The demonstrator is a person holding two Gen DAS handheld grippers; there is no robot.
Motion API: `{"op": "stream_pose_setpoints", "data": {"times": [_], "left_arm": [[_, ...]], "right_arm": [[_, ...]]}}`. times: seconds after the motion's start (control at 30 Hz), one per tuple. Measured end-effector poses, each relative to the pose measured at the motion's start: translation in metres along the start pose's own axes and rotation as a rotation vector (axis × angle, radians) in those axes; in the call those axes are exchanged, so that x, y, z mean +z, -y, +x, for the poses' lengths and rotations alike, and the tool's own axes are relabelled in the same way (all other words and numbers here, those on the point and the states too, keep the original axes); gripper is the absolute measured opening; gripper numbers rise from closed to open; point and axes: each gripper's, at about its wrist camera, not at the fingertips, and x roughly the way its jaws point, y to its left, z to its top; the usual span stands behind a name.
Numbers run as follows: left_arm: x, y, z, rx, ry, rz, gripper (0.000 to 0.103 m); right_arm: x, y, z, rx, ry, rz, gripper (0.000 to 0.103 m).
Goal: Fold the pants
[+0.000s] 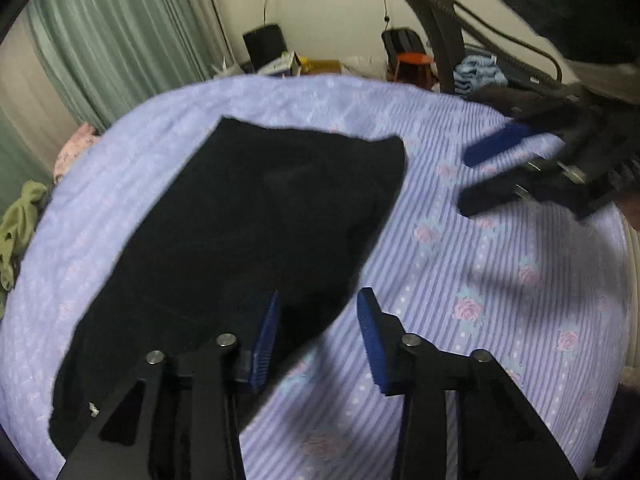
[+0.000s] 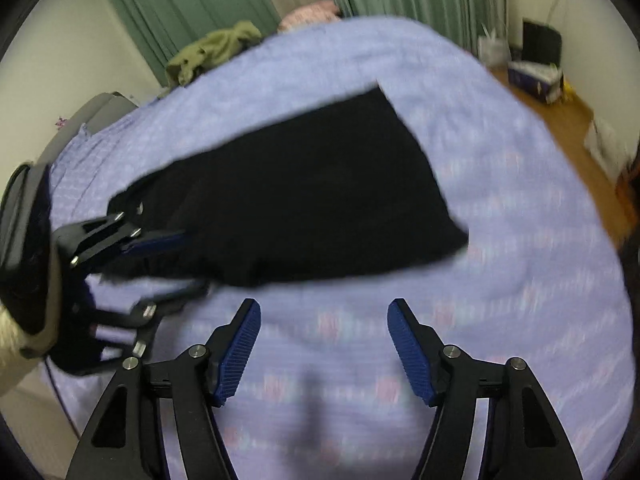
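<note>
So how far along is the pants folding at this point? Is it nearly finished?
Probably partway through. The black pants lie flat on the purple bedspread as a single long dark panel, which suggests a fold is already made, though the dark cloth hides any layers. Nothing is in hand: the left gripper and right gripper are both open and empty. What seems left is folding the length down into a compact stack.

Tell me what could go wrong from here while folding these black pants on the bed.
1. Both the left gripper and the right gripper have open jaws holding nothing, so the pants could be grabbed unevenly and fold crooked.
2. The jaws might pinch the purple bedspread along with the cloth.
3. Both views are blurred; the pants' edges are hard to judge.
</note>
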Motion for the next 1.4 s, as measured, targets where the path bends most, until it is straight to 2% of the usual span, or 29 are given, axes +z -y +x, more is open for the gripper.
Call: {"op": "stream_pose_setpoints", "data": {"times": [0.07,0.2,0.47,0.57,0.63,0.8,0.87,1.0,1.07,1.1,1.13,1.23,1.33,1.4], "left_arm": [[0.001,-0.002,0.005,0.003,-0.007,-0.022,0.037],[0.005,-0.027,0.016,-0.008,-0.028,-0.102,0.028],[0.008,-0.073,0.043,-0.036,-0.06,-0.255,0.025],[0.007,-0.086,0.055,-0.063,-0.075,-0.313,0.025],[0.005,-0.095,0.062,-0.056,-0.089,-0.342,0.025],[-0.007,-0.114,0.074,-0.059,-0.114,-0.416,0.024],[-0.008,-0.114,0.075,-0.055,-0.114,-0.416,0.024],[-0.009,-0.111,0.074,-0.046,-0.105,-0.414,0.024],[-0.008,-0.11,0.066,-0.037,-0.096,-0.416,0.024],[-0.006,-0.104,0.053,-0.036,-0.067,-0.402,0.024],[-0.006,-0.099,0.041,-0.037,-0.044,-0.38,0.025],[-0.005,-0.074,0.013,-0.076,-0.008,-0.251,0.037],[-0.006,-0.052,0.01,-0.094,-0.027,-0.132,0.038],[-0.007,-0.044,0.018,-0.064,-0.047,-0.085,0.038]], "right_arm": [[-0.01,-0.001,0.003,0.002,-0.026,-0.002,0.058],[-0.015,-0.004,0.004,0.05,-0.02,0.001,0.055],[0.01,-0.025,0.03,0.172,0.021,-0.05,0.051],[0.021,-0.04,0.042,0.213,0.038,-0.099,0.051],[0.026,-0.048,0.05,0.239,0.042,-0.129,0.051],[0.036,-0.063,0.076,0.274,0.005,-0.192,0.051],[0.038,-0.063,0.082,0.259,-0.041,-0.196,0.047],[0.027,-0.061,0.054,0.269,-0.013,-0.203,0.047],[0.017,-0.059,0.047,0.276,-0.019,-0.169,0.047],[0.014,-0.058,0.049,0.286,-0.033,-0.15,0.047],[0.011,-0.057,0.052,0.286,-0.042,-0.135,0.047],[0.003,-0.051,0.061,0.256,-0.056,-0.099,0.047],[-0.001,-0.05,0.063,0.25,-0.046,-0.073,0.047],[-0.001,-0.053,0.066,0.236,-0.037,-0.094,0.047]]}}
